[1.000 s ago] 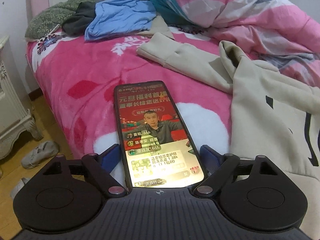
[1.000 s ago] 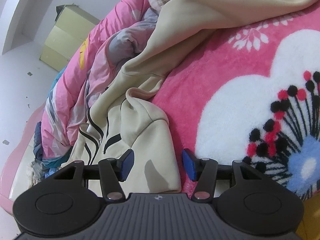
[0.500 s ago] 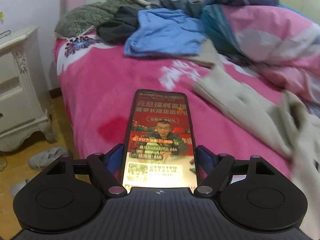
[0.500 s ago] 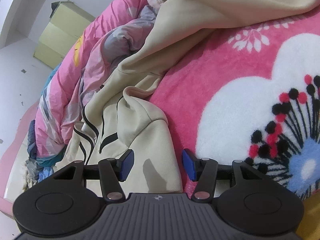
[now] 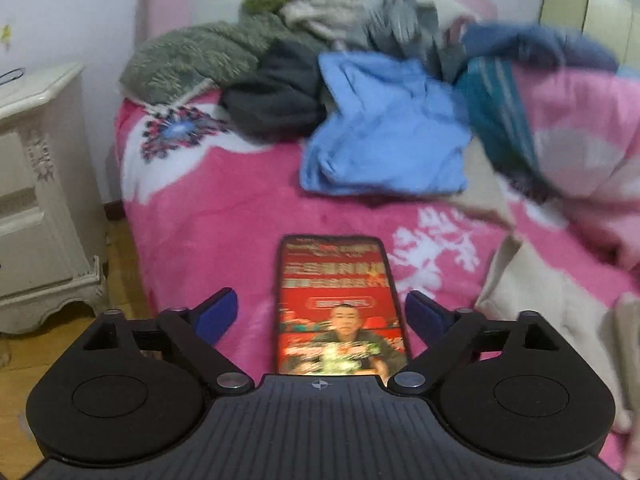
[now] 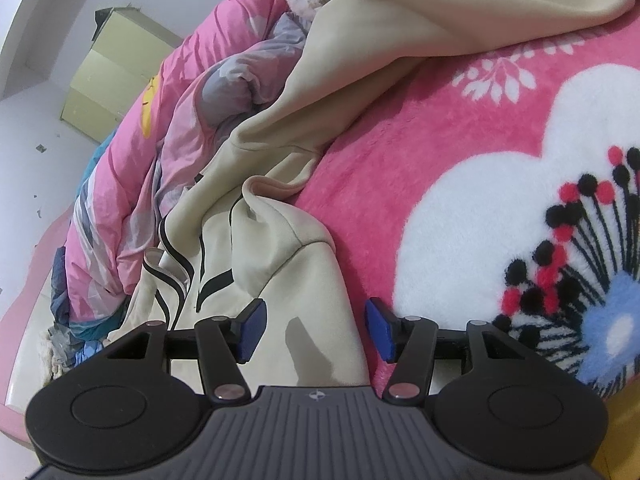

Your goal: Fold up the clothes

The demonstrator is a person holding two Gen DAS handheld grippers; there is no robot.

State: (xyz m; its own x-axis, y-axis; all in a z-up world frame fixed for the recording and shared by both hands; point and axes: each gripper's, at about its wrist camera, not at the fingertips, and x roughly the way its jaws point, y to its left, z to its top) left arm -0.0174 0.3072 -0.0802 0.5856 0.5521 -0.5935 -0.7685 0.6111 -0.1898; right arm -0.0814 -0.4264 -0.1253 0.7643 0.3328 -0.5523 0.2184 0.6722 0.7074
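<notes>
Phone [image 5: 340,308] lay between left gripper [image 5: 322,312] pads as jaws were opening, not clamped; could slide off bed. Right gripper [image 6: 316,330] fingers stood apart, cream hoodie [image 6: 304,280] cuff between, ungripped; might bunch.

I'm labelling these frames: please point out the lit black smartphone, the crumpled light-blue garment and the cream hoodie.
Lit black smartphone [image 5: 338,304], left wrist view, screen centre.
Crumpled light-blue garment [image 5: 384,128], left wrist view, middle.
Cream hoodie [image 6: 296,280], right wrist view, sleeve.
</notes>
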